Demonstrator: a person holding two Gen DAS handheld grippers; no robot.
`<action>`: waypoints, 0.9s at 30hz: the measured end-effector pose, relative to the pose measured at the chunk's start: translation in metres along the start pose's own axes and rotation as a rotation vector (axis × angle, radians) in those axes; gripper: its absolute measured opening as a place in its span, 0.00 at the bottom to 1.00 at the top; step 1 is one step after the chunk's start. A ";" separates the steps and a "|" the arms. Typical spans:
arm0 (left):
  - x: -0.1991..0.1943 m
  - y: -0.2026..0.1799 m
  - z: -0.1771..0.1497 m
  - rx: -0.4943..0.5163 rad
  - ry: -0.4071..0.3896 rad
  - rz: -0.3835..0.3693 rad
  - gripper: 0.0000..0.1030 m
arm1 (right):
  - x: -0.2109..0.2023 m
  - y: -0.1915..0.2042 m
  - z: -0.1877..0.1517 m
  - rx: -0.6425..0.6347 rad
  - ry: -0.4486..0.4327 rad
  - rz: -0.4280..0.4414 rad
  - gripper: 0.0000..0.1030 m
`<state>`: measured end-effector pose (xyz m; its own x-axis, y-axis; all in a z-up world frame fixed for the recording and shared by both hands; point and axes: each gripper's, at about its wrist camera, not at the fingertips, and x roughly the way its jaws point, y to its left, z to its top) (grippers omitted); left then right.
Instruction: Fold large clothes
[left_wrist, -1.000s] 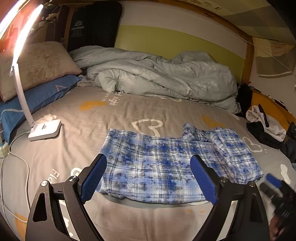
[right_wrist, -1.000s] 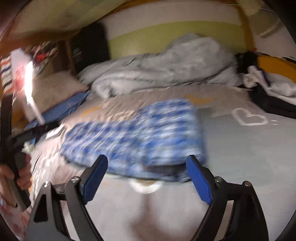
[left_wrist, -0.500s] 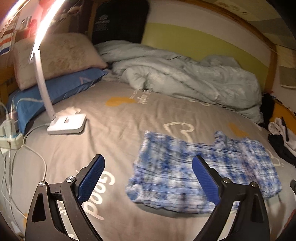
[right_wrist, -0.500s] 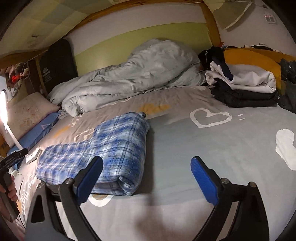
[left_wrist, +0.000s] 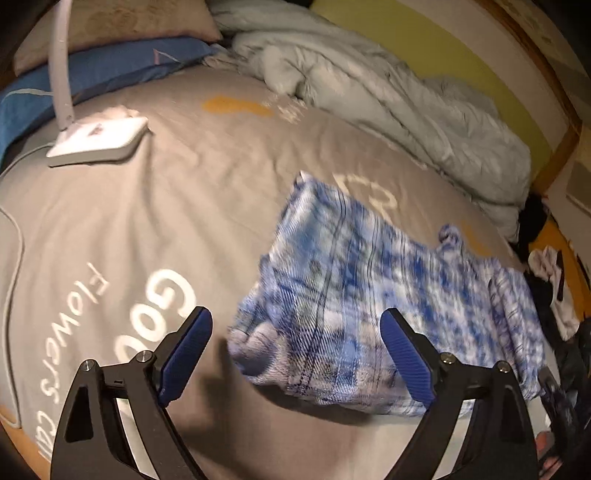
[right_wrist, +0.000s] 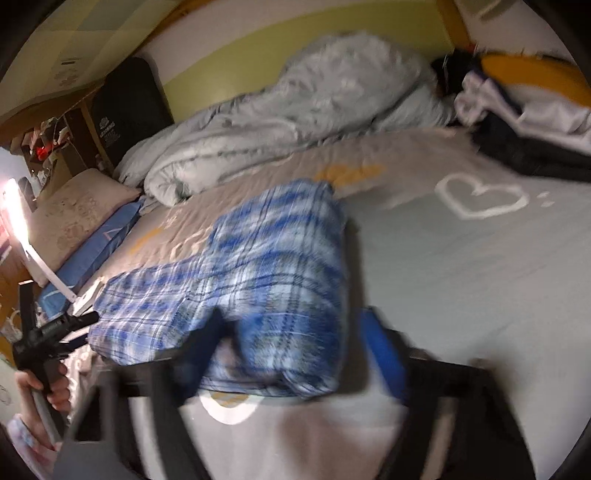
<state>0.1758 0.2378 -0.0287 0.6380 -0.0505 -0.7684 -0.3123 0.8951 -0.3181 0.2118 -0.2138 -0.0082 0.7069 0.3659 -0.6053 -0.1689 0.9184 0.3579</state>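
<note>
The folded plaid garment (left_wrist: 373, 306) lies flat on the bed (left_wrist: 184, 206), long axis running along the rumpled duvet (left_wrist: 388, 96). The left hand-held gripper (left_wrist: 295, 354) gapes empty over its near end. The right hand-held gripper (right_wrist: 295, 354) has just been closing around its thick end; contact is blurred.

Grey printed bedsheet (left_wrist: 155, 206), rumpled duvet (left_wrist: 388, 96), white lamp (left_wrist: 98, 138), green-striped wall (right_wrist: 295, 48)

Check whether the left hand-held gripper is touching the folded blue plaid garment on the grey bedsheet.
Apart. In the left wrist view, the left hand-held gripper hangs open above the folded blue plaid garment, with neither pad pressing the cloth.
</note>
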 end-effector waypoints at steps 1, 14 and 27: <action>0.005 0.000 -0.001 -0.006 0.013 -0.004 0.88 | 0.004 0.003 0.001 0.004 0.003 -0.006 0.47; 0.019 0.003 -0.002 -0.050 0.025 -0.094 0.22 | 0.030 0.064 -0.009 -0.269 0.092 -0.019 0.43; -0.054 -0.065 0.012 0.152 -0.181 -0.151 0.14 | -0.028 0.020 0.016 -0.161 0.012 -0.083 0.87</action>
<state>0.1700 0.1876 0.0407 0.7890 -0.1207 -0.6024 -0.1035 0.9404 -0.3240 0.1993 -0.2082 0.0273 0.7149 0.2888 -0.6367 -0.2190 0.9574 0.1884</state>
